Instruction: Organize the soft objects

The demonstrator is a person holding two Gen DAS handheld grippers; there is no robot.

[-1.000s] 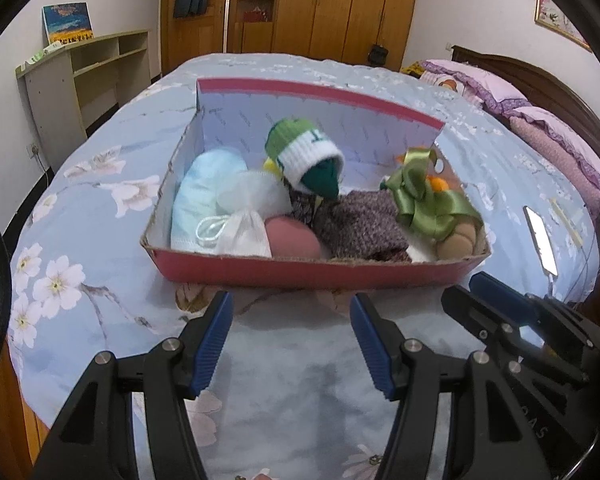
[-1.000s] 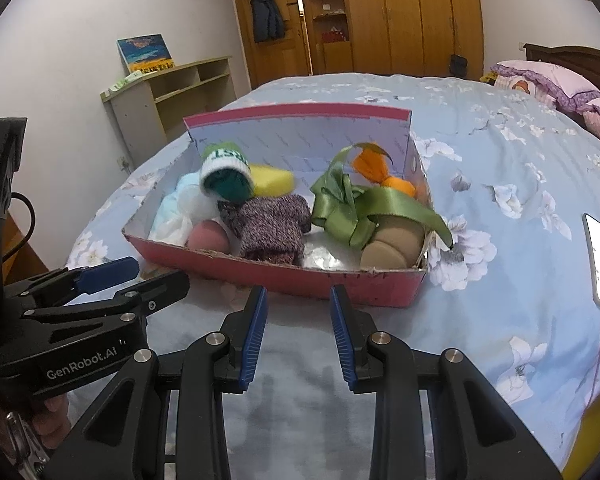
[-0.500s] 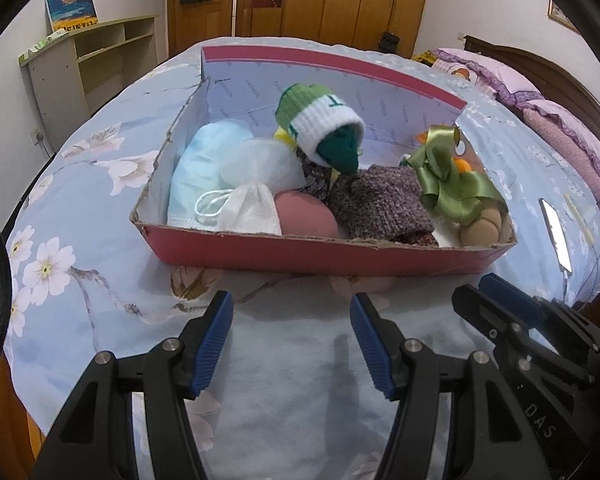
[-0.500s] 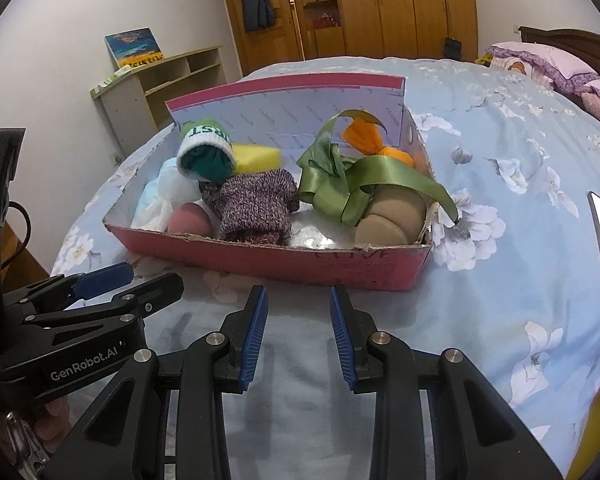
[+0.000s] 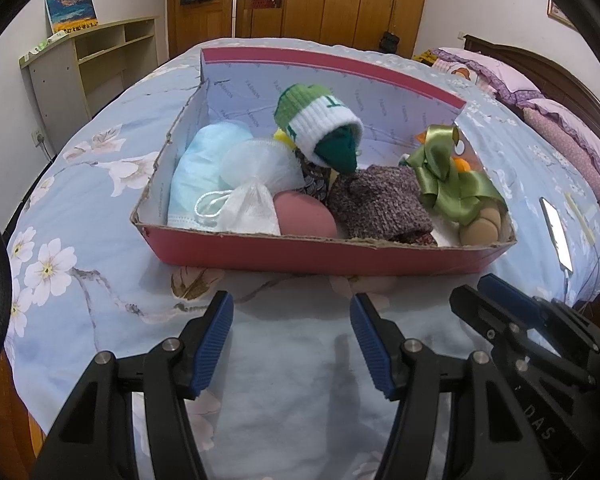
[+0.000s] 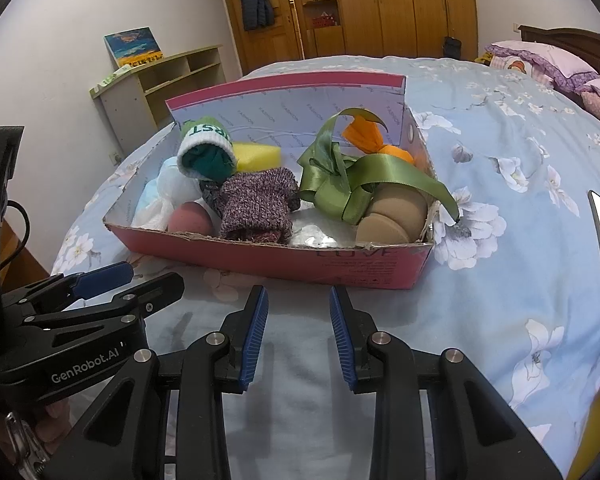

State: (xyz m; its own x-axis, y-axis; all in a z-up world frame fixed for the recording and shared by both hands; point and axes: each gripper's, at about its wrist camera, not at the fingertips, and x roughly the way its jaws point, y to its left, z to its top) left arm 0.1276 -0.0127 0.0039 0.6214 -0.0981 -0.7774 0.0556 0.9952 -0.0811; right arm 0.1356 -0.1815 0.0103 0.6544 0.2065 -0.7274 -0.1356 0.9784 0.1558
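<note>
Fingers [image 5: 216,340] of both grippers apart, empty; left gripper [image 6: 100,280] body reads "GenRobot.AI"; box [image 6: 364,268] lining "FASHION".

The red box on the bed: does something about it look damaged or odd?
Yes. The red box has a ragged, torn front edge with bare cardboard showing, and its right front corner looks crumpled.
</note>
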